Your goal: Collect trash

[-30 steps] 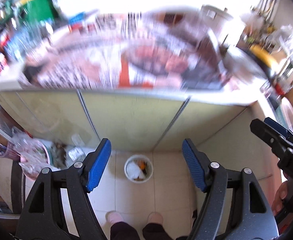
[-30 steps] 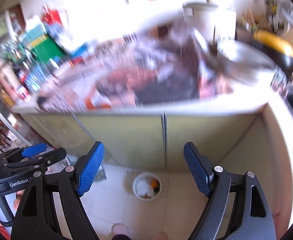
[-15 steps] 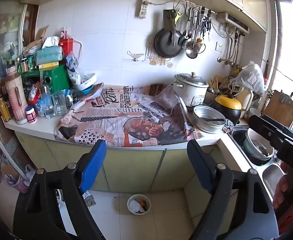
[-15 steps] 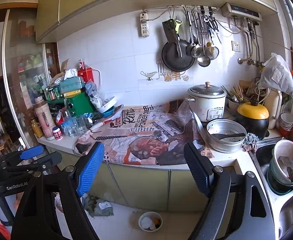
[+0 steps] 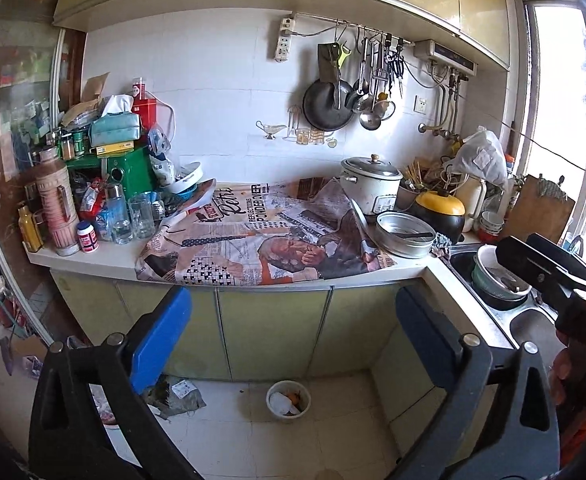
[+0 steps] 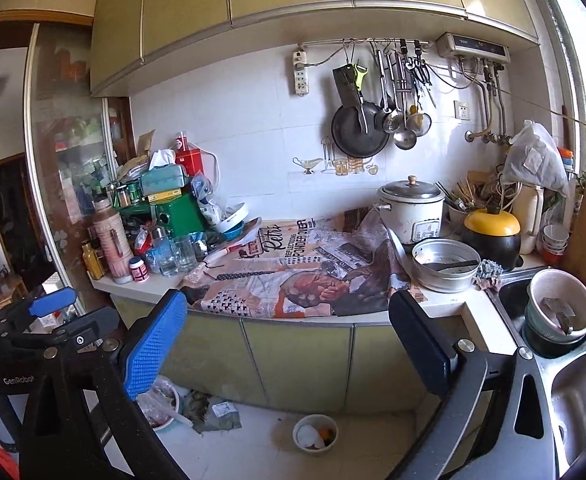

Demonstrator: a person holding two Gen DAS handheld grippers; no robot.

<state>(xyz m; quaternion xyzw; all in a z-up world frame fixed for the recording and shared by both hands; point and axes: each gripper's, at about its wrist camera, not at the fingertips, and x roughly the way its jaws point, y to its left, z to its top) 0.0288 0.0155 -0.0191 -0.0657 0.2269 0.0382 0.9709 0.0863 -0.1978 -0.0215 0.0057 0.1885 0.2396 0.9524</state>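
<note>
A small white bin (image 5: 288,400) stands on the tiled floor in front of the counter cupboards, with white and orange scraps inside; the right wrist view shows the bin (image 6: 315,434) too. My left gripper (image 5: 293,340) hangs in the air well above it, facing the counter, its jaws opening wide with nothing between them. My right gripper (image 6: 289,344) is level with it on the right, jaws likewise opening and empty. A newspaper-print sheet (image 5: 261,240) covers the middle of the counter. Each gripper shows at the edge of the other's view.
Crumpled wrappers (image 5: 177,396) lie on the floor left of the bin. Bottles, glasses (image 5: 141,216) and boxes crowd the counter's left end. A rice cooker (image 5: 369,188), a metal pot (image 5: 405,234) and a black-and-yellow pot stand to the right. The sink (image 6: 573,392) holds stacked bowls.
Both grippers have risen and tilted up from looking down at the floor and bin to facing the counter and wall. Both pairs of jaws stand wider apart.
</note>
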